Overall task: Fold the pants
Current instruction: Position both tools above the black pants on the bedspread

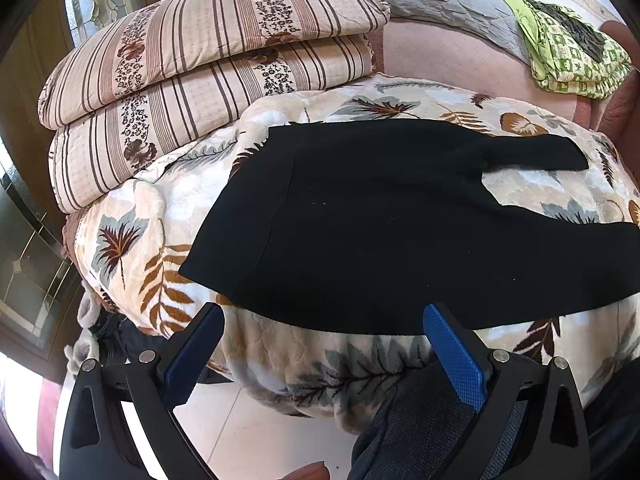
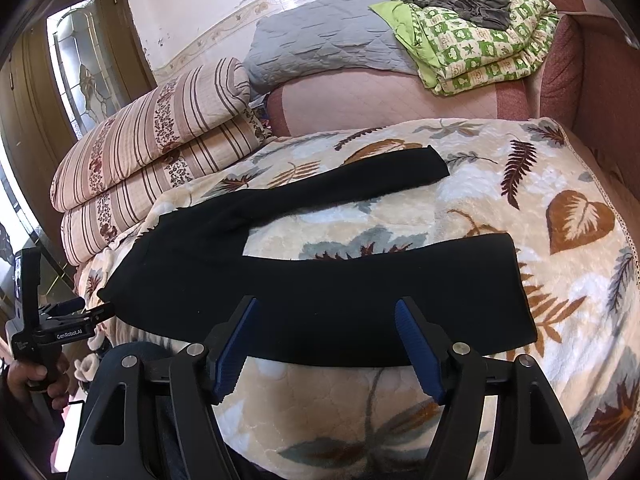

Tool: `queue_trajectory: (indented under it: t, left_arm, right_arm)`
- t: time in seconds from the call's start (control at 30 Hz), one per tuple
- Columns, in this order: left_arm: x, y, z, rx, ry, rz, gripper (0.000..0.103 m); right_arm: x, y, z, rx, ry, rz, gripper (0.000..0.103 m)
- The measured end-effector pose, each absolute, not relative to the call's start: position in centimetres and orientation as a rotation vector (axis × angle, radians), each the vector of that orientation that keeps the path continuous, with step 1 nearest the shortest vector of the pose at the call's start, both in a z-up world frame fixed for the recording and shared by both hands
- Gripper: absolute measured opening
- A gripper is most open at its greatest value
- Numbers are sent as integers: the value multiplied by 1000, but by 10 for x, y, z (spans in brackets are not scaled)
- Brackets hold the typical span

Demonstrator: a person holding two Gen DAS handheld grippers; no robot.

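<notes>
Black gripper frames, silver screws, blue ribbed fingers (image 1: 456, 356) (white "GenRobot.AI" lettering).

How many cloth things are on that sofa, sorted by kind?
Black pants: 1
Leaf-print blanket: 1
Striped floral quilt: 1
Grey quilted cover: 1
Green patterned quilt: 1
Dark garment on the green quilt: 1
Total: 6
</notes>
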State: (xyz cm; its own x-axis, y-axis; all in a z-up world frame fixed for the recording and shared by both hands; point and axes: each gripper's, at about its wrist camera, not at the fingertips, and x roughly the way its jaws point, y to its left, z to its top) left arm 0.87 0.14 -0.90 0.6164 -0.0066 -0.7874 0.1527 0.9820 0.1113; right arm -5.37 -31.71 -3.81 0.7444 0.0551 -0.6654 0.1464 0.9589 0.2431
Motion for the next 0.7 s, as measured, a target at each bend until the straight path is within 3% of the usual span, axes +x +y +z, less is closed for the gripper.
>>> queue_trajectory:
  t: [0.7]
  left_arm:
    - [8, 0, -10, 186, 886, -88, 101]
  right_arm:
    - [-54, -318, -38, 299, 732, -52, 72]
